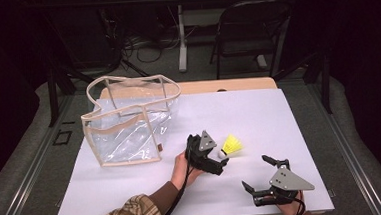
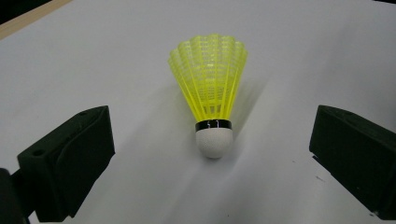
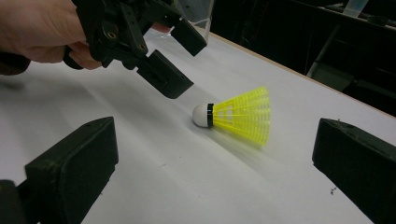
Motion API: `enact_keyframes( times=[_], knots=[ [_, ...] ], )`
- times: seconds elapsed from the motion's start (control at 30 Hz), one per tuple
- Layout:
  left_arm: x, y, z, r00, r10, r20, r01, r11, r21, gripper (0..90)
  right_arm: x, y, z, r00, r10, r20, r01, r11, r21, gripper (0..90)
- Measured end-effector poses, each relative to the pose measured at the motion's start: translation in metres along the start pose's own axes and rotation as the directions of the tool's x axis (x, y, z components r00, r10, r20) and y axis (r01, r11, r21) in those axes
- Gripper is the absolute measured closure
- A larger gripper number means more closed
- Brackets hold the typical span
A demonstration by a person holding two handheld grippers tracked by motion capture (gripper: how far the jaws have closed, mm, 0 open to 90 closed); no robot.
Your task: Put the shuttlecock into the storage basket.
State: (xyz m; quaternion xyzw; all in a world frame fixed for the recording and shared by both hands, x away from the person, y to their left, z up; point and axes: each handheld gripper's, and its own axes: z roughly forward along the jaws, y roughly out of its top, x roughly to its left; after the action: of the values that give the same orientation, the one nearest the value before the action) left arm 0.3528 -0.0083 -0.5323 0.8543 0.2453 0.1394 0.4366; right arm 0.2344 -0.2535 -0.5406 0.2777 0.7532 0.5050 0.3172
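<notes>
- The yellow shuttlecock point(image 1: 231, 146) lies on its side on the white table point(image 1: 279, 117), right of the middle, white cork tip toward the person, nothing touching it.
- Seen from the left gripper view, the shuttlecock point(image 2: 212, 105) sits dead centre between the two black jaws, cork end nearest, jaws spread wide with clear table either side of it.
- So the left gripper point(image 1: 221, 161) is lined up just beside the cork but no grasp is made yet; the pick-up looks about to start.
- The right gripper point(image 1: 261, 173) waits near the table's front edge, apart from the shuttlecock, jaws wide apart and holding nothing.
- From the right gripper view the shuttlecock point(image 3: 236, 114) lies ahead, with the left gripper point(image 3: 180, 63) hanging just above and beside its cork.
- The clear bag point(image 1: 129, 121) stands open at the left of the table, well apart from the shuttlecock, and looks empty.
- My read: very early on. Grasping, carrying and, likely, dropping the shuttlecock into the bag are all left to do.
</notes>
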Motion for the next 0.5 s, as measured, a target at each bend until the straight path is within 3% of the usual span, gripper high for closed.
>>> enact_keyframes(
  times=[0.33,0.5],
  knots=[
    [-0.002,0.001,0.017,1.0,-0.006,-0.001,0.006,0.9987,0.051,3.8,0.0,0.0,0.001,1.0,0.0,-0.003,0.0,1.0,0.008,0.0],
    [-0.003,0.002,0.023,1.0,-0.007,0.003,0.006,0.9979,0.065,11.2,0.0,-0.001,0.001,1.0,0.0,-0.004,0.0,1.0,0.01,0.1]
  ],
)
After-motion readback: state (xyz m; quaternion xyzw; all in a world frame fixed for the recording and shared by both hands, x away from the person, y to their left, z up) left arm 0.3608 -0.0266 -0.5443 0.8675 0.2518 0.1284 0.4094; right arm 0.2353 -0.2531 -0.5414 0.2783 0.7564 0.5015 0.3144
